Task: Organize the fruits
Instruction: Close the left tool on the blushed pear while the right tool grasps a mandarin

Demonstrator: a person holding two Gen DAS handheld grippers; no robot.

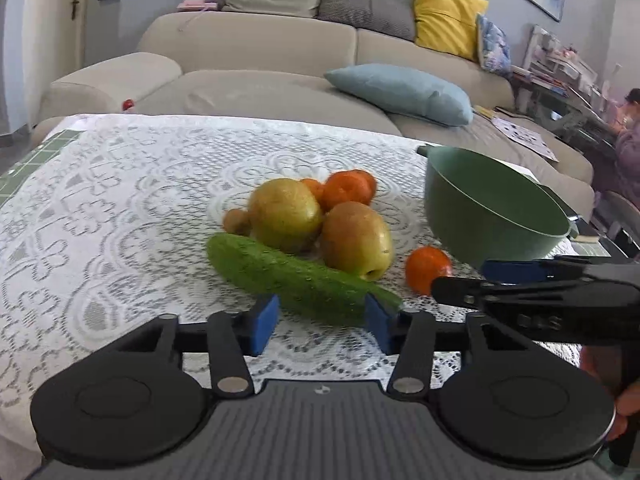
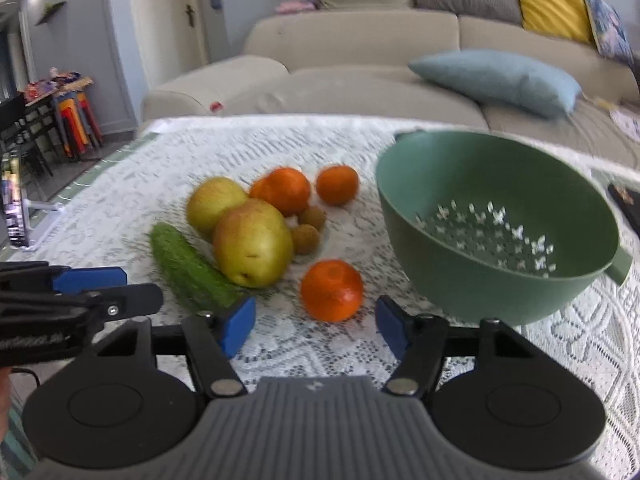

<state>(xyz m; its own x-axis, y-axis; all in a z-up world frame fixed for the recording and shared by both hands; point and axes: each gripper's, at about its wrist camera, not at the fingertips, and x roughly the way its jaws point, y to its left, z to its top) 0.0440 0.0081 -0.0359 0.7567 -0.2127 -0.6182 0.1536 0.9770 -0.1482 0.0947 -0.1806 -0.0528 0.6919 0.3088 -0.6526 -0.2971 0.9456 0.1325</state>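
On the white lace tablecloth [image 1: 120, 220] lies a pile of fruit: two yellow-green apples [image 1: 285, 213] [image 2: 253, 242], three oranges and two small brown fruits [image 2: 306, 239]. A green cucumber [image 1: 288, 276] [image 2: 188, 268] lies in front of the pile. My left gripper [image 1: 320, 320] [image 2: 142, 286] is open, with the cucumber's near end between its blue pads [image 1: 264, 324]. My right gripper [image 2: 316, 328] [image 1: 460, 280] is open too. The lone orange [image 2: 332, 290] [image 1: 426, 274] sits just ahead of its pads, with a gap on each side.
A green colander bowl [image 2: 440, 280] [image 1: 480, 216] stands at the right with nothing in it. A dark flat object [image 2: 626, 204] lies beyond it. A beige sofa [image 1: 260, 48] with cushions lies past the table's far edge. A person sits at far right [image 1: 630, 136].
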